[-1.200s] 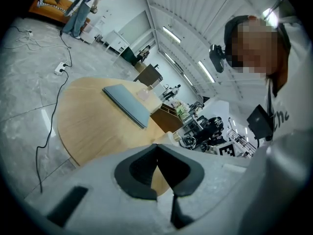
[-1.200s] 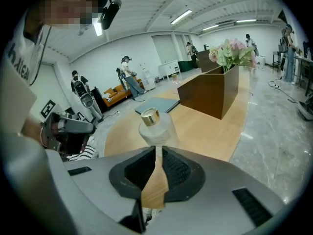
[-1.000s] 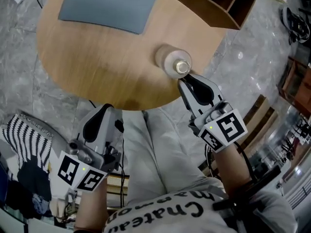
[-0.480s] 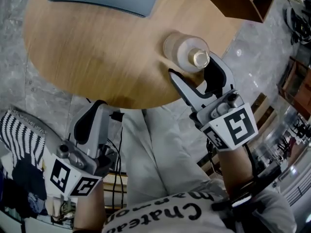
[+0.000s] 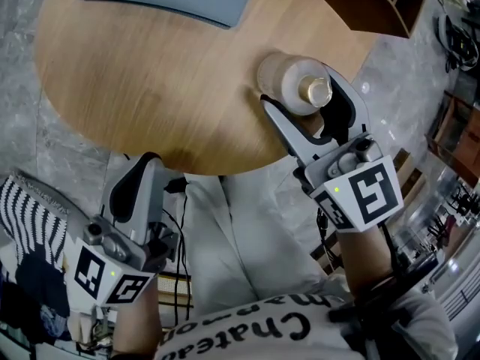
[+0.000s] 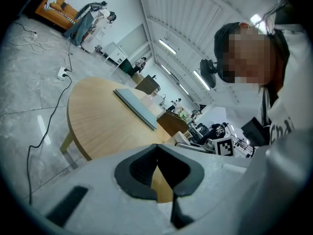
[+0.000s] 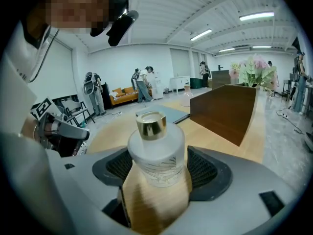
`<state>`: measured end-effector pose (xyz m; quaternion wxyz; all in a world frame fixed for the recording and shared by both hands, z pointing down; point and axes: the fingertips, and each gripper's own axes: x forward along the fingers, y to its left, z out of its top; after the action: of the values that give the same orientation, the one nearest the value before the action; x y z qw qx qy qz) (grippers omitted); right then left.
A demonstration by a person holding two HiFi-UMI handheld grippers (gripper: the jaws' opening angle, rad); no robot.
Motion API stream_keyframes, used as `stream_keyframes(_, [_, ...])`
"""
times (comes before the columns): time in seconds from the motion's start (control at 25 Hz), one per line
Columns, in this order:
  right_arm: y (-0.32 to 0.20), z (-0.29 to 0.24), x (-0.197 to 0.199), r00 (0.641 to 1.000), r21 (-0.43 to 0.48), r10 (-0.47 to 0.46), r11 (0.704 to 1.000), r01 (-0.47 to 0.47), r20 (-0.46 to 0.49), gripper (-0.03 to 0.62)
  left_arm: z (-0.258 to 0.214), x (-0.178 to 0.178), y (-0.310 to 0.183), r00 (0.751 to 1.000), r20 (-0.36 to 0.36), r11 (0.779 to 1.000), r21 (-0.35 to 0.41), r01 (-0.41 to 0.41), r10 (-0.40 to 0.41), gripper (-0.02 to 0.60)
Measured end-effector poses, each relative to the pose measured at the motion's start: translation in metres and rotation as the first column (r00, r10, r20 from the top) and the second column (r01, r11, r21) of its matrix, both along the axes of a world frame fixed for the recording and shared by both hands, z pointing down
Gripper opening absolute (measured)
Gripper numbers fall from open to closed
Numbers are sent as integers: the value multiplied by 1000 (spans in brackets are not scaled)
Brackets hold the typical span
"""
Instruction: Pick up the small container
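Jaws: right gripper (image 5: 298, 88) just opened, straddling small frosted-glass bottle with gold cap (image 7: 156, 153), ungripped | left gripper (image 6: 157, 173) closed, empty | approach done; clamp and lift outstanding

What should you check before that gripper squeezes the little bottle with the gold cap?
1. Frosted bottle stands upright on the round wooden table: ok.
2. Bottle sits between the jaws of the right gripper: ok.
3. Jaws wide enough: ok. They have just been opening, and the pads do not press the bottle yet.
4. Bottle centred between the pads: ok, roughly the same gap on each side.
5. Wooden box clear of the right gripper: ok.
6. Left gripper out of the way: ok. It is shut, empty and off the table.
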<state>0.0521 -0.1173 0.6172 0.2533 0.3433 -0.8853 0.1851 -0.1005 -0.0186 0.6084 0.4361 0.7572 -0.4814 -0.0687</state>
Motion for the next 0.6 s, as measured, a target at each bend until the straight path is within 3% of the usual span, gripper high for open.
stream_keyframes(0.28, [-9,1,-6,999,3,7,1000,-7,33,307,-12,-2,-22,1000,16,996,87,-18,17,14])
stream_keyframes(0.6, [-16,2,-22,999,21,4,1000,-5,41,308,-8,-6,-25,999,1,993,112,-40,40,14])
